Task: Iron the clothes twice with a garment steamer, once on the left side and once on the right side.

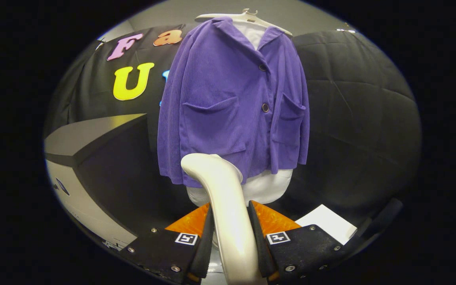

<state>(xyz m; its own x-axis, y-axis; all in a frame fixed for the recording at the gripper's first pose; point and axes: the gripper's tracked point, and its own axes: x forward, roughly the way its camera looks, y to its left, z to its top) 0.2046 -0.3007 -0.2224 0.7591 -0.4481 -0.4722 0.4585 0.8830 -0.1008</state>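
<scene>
Nearest to us, the tongs point(231, 237) are clamped on the garment steamer point(228, 213), w/ both fingers point(203, 245) pressed against the sides of its pale handle, which rises betw. them, curves fwd and ends in a rounded head. That head sits just in front of the lower hem of the purple jacket point(234, 107); we can't tell whether it touches the fabric or hangs just short of it. Just right of the tongs, lower down, we see a white sheet point(327, 223) lying flat, w/ a dark strap or cable point(378, 221) beyond its right edge. To the left of the tongs there's a grey surface point(93, 132) w/ a dark front face, its near corner pointing toward us. Straight ahead, the jacket hangs buttoned on a white hanger point(244, 16), front toward us, two patch pockets at mid height and two dark buttons down the middle. A white garment point(267, 188) shows under it, both at the open collar and below the hem. Behind everything we see the black cloth wall point(354, 99) of the booth, quilted on the right side, w/ a pale grey wall above it.
</scene>
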